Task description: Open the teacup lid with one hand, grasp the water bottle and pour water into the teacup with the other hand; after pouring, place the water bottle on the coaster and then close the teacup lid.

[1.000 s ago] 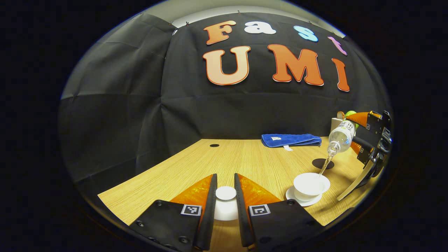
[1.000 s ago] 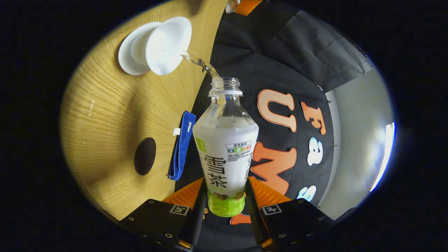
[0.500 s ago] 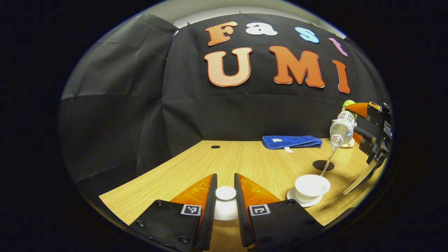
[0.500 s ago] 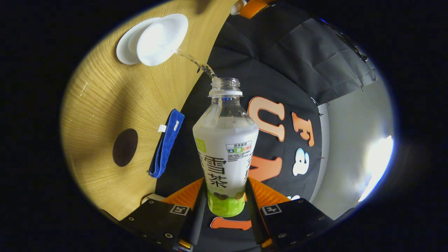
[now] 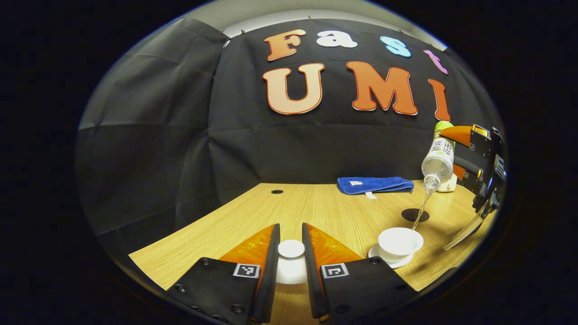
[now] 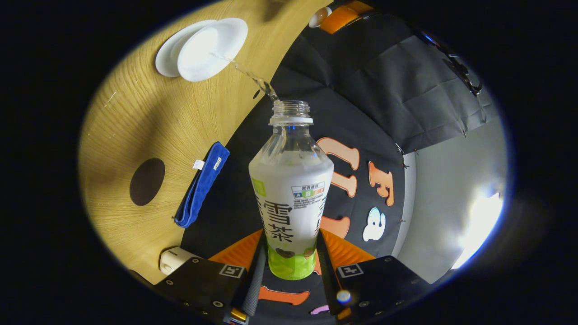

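Teacup on saucer, coaster behind (blue towel farther back)

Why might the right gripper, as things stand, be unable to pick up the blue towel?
Probably unable: the right gripper is shut on the water bottle, pouring into the teacup. The blue towel lies unobstructed.

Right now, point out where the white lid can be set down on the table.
The broad bare wood left of the white teacup on its saucer, in front of the folded blue towel, is free. The right side is crowded: teacup, round dark coaster and the tilted clear plastic water bottle pouring above them.
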The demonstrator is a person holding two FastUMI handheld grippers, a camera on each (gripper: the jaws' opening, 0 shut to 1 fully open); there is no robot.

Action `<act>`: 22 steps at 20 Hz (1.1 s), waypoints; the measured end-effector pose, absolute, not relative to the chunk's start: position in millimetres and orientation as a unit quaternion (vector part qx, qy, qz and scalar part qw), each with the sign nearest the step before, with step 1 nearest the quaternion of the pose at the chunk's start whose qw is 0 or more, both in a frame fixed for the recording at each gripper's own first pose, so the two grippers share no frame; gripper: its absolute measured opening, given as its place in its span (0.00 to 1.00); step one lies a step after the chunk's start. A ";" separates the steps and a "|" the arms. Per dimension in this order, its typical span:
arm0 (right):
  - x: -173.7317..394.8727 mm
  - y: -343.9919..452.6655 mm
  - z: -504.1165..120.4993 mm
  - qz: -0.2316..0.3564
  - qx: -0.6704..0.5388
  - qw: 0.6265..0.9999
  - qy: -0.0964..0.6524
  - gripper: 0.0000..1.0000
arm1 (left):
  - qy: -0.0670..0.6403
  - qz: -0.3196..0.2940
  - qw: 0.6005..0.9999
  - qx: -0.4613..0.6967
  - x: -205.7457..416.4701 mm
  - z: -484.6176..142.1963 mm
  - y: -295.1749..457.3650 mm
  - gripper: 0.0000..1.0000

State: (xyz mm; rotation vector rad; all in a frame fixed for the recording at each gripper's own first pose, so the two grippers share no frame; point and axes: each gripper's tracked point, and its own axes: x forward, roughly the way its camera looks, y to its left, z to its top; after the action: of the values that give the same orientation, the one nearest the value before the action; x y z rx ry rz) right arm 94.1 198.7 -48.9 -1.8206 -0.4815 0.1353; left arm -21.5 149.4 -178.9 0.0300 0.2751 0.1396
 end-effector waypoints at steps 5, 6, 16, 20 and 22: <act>91.2 203.8 -41.0 0.059 -0.790 0.566 -0.229 0.60 | 0.139 0.067 0.988 0.018 -22.1 -180.4 149.0 0.36; 89.5 204.8 -40.1 0.059 -0.791 0.561 -0.235 0.60 | 0.139 0.068 0.988 0.018 -22.8 -179.9 149.1 0.35; 80.9 226.1 -70.2 0.094 -0.791 0.554 -0.241 0.60 | 0.139 0.065 0.988 0.019 -24.8 -179.8 144.4 0.35; 77.1 229.2 -89.6 0.113 -0.782 0.571 -0.224 0.60 | 0.139 0.062 0.988 0.019 -26.0 -178.8 140.1 0.35; 77.2 225.6 -100.8 0.127 -0.763 0.603 -0.198 0.60 | 0.137 0.055 0.989 0.017 -23.9 -178.4 133.5 0.35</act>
State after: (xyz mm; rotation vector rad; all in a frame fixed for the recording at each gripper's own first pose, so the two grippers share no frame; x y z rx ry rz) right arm 77.2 225.6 -100.8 -1.7658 -0.4577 0.2947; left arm -23.9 133.5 -178.4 0.0337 0.2758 0.1106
